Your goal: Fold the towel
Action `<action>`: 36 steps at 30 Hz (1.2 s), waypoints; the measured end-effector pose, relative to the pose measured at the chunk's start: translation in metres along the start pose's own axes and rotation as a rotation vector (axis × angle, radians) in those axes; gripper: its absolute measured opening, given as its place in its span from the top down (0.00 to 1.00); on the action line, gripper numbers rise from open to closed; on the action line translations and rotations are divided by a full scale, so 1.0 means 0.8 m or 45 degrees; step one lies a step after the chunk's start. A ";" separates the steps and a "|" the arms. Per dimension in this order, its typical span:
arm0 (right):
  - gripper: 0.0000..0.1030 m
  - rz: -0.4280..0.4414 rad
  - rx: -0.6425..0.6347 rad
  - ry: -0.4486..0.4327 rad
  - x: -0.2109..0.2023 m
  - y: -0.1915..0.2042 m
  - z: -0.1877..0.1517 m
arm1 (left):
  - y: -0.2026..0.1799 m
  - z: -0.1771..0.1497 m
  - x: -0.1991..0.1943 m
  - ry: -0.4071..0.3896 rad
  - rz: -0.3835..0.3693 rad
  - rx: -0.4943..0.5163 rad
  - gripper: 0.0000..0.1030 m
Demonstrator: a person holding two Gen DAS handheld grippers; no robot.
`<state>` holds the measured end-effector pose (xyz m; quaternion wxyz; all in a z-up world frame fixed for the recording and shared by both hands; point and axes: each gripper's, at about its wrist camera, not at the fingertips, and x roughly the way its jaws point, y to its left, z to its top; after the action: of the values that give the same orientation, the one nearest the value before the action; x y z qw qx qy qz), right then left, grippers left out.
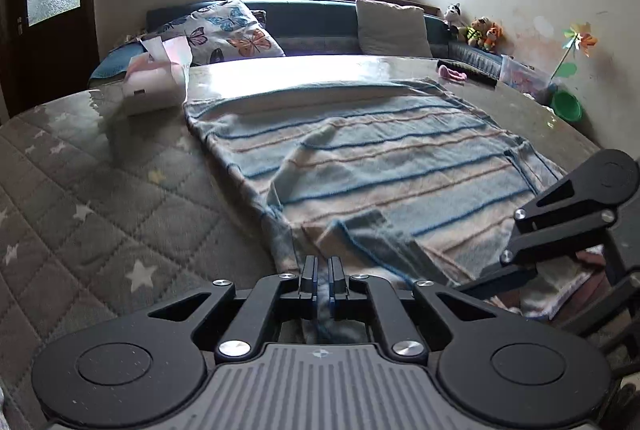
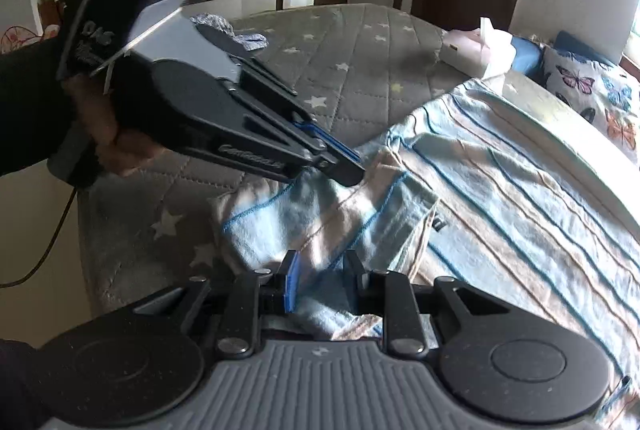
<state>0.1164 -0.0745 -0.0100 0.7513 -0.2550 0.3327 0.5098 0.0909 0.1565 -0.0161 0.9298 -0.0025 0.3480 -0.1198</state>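
A towel point(image 1: 400, 157) with blue and tan stripes lies spread over a table, its near end rumpled. My left gripper point(image 1: 322, 280) is shut on a pinched fold at the towel's near left edge. In the right wrist view the left gripper point(image 2: 347, 169) comes in from the left, held by a hand point(image 2: 112, 137), its tips clamped on the cloth. My right gripper point(image 2: 323, 276) stands open at the near edge of the towel point(image 2: 500, 189), with bunched cloth lying between its fingers point(image 2: 291, 280). In the left wrist view, the right gripper point(image 1: 494, 280) shows at the right.
A grey quilted cover with stars point(image 1: 100, 189) lies left of the towel. A tissue box point(image 1: 156, 85) stands at the towel's far left corner. Behind are a butterfly pillow point(image 1: 236, 29), a beige cushion point(image 1: 392, 27), soft toys point(image 1: 480, 29) and a green bowl point(image 1: 566, 105).
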 end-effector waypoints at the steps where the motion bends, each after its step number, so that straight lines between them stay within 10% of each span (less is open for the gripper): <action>1: 0.78 0.000 0.008 -0.007 -0.003 0.000 0.001 | 0.000 -0.002 -0.005 -0.012 -0.002 0.003 0.94; 25: 0.77 0.023 0.141 -0.019 -0.019 0.004 -0.028 | -0.056 -0.049 -0.059 -0.015 -0.086 0.278 0.93; 36: 0.69 0.029 0.189 -0.085 -0.041 0.002 -0.040 | -0.091 -0.060 -0.072 -0.003 -0.124 0.440 0.76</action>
<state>0.0986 -0.1160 -0.0058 0.7729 -0.1776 0.3475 0.5003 0.0019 0.1023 -0.0088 0.9099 0.1402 0.3206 -0.2229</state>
